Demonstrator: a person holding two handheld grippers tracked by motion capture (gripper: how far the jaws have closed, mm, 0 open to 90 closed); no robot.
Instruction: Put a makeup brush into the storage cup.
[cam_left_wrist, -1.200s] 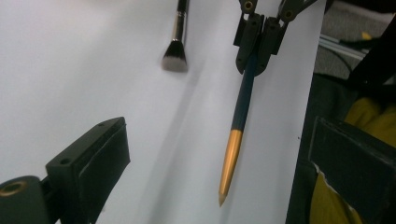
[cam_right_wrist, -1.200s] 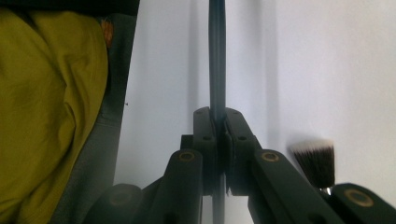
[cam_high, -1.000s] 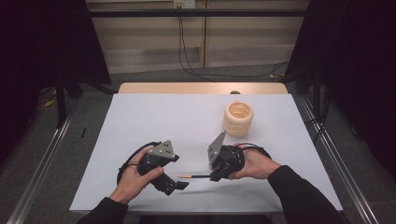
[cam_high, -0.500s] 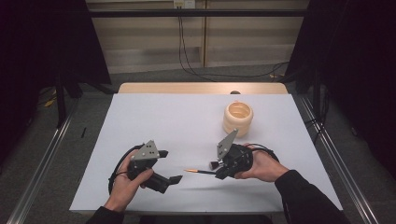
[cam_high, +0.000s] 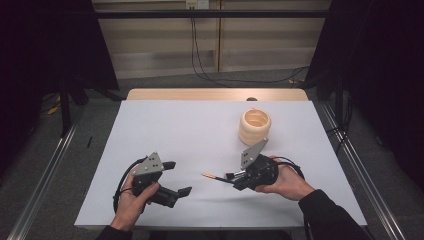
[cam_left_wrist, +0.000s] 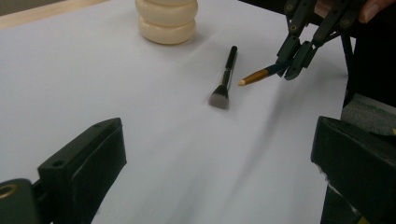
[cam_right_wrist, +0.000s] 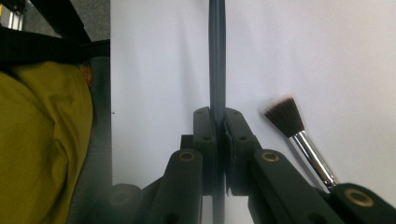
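White sheeting covers the surface (cam_high: 190, 135), and in the high view it leaves the few things on it easy to pick out. The right hand-held gripper (cam_high: 235, 178) is clamped on a slim pencil-like stick (cam_high: 214, 177), whose pale orange tip juts toward the middle of the surface, held level and clear of it. The left hand-held gripper (cam_high: 176, 177) hovers near the front edge with its jaws spread wide and nothing between them, probably waiting to take the next item. A cream ribbed holder (cam_high: 255, 126) stands upright behind the right hand, well apart from the stick; it looks like the likely place for such tools.

From the left gripper view, its own two black jaws stand far apart over bare sheet. Ahead lies a makeup brush (cam_left_wrist: 225, 78) flat on the surface, bristles toward the camera, just beside the stick's (cam_left_wrist: 256, 76) light tip, which hangs in the other gripper. The holder (cam_left_wrist: 166, 19) sits beyond.

In the right gripper view the jaws are pressed tight on the dark shaft of the stick (cam_right_wrist: 216, 56), gripped partway along so it stays steady. The brush (cam_right_wrist: 293, 128) lies just to one side, apart from the jaws.
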